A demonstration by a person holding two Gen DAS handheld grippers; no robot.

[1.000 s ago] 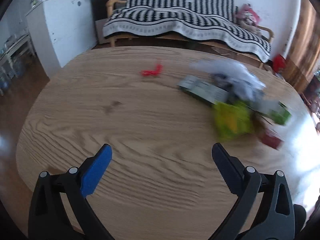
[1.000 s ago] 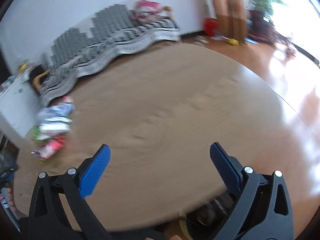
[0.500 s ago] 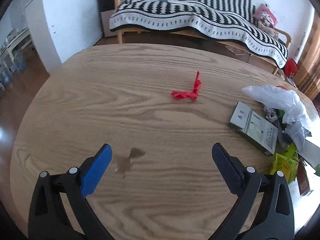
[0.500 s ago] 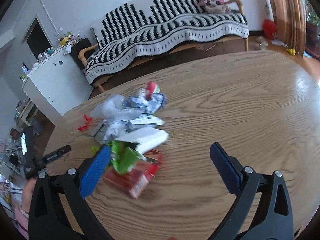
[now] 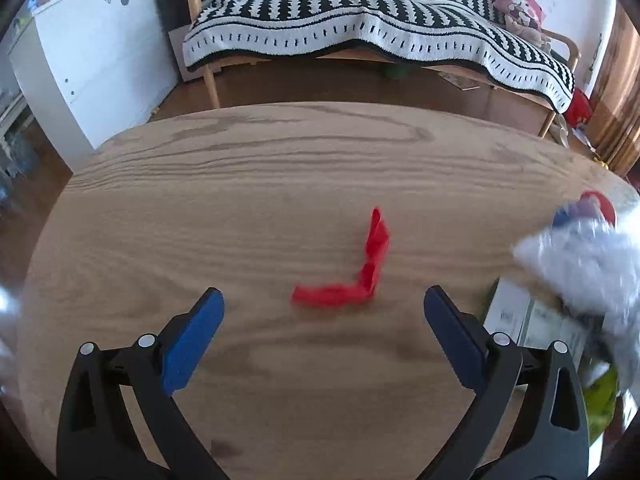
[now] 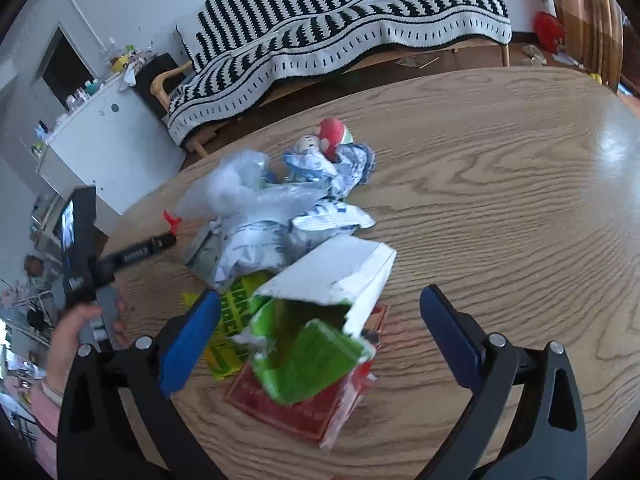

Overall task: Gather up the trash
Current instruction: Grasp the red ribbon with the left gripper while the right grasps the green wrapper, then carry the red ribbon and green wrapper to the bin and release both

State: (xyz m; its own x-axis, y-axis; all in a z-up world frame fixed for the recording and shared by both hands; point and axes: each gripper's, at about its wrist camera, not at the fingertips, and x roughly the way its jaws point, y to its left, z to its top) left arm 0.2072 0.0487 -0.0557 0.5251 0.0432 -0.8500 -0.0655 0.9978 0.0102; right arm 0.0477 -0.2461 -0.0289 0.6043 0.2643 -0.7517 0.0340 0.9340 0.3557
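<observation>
**A:** Starting on the left, why was the left gripper (image 5: 322, 312) held so low over the table (image 5: 240, 208)?

**B:** I had it lined up on the one red scrap (image 5: 360, 270), a bent strip lying flat and alone, just ahead of the spread fingers. Its jaws were wide apart and held nothing. I judged the scrap sat apart from the rest because it had strayed from the heap.

**A:** And the rest of the trash?

**B:** Bunched in one pile (image 6: 288, 232) near mid-table, to the right of the scrap. I counted one clear plastic bag (image 6: 236, 188), one torn white-and-green carton (image 6: 320, 312), one red packet (image 6: 304, 408) under it, one yellow-green wrapper (image 6: 228, 320) and a red-capped item (image 6: 332, 134) at the far end. The crumpled blue-and-white wrappers looked like two or three; I couldn't separate them.

**A:** The right gripper (image 6: 320, 312)?

**B:** Fully spread too, empty, straddling the carton at the pile's near edge.
</observation>
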